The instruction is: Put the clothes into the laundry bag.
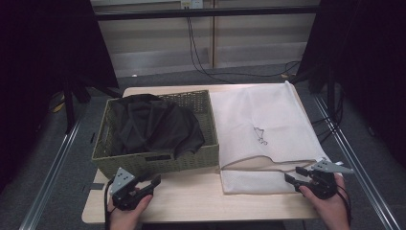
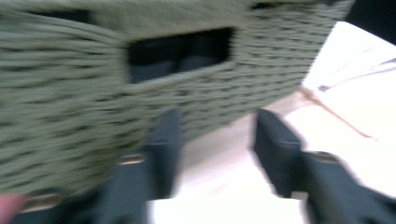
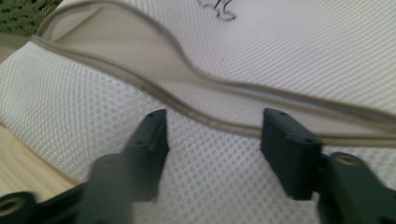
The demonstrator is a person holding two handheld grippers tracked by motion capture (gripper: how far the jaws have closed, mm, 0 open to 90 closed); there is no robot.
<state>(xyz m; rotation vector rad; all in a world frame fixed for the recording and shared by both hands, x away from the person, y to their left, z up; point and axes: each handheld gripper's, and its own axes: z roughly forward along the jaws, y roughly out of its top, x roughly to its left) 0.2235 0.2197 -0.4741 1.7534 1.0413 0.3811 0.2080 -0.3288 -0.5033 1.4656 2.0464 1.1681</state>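
A green woven basket [image 1: 201, 155] sits on the left of the table with a black garment [image 1: 153, 127] heaped inside. To its right lies a white mesh laundry bag [image 1: 268, 120] with its zipper open along the near end [image 1: 268, 160]. My left gripper [image 1: 146, 183] is open just in front of the basket's near wall [image 2: 93, 116], below its handle slot [image 2: 180, 49]. My right gripper [image 1: 296, 175] is open over the bag's near flap [image 3: 210, 158], close to the zipper edge [image 3: 215, 119]. Nothing sits between either pair of jaws.
The wooden table [image 1: 191, 201] has bare room along its front edge between the two hands. Metal rails [image 1: 52, 163] run along the floor on both sides. Cables [image 1: 201, 62] hang behind the table.
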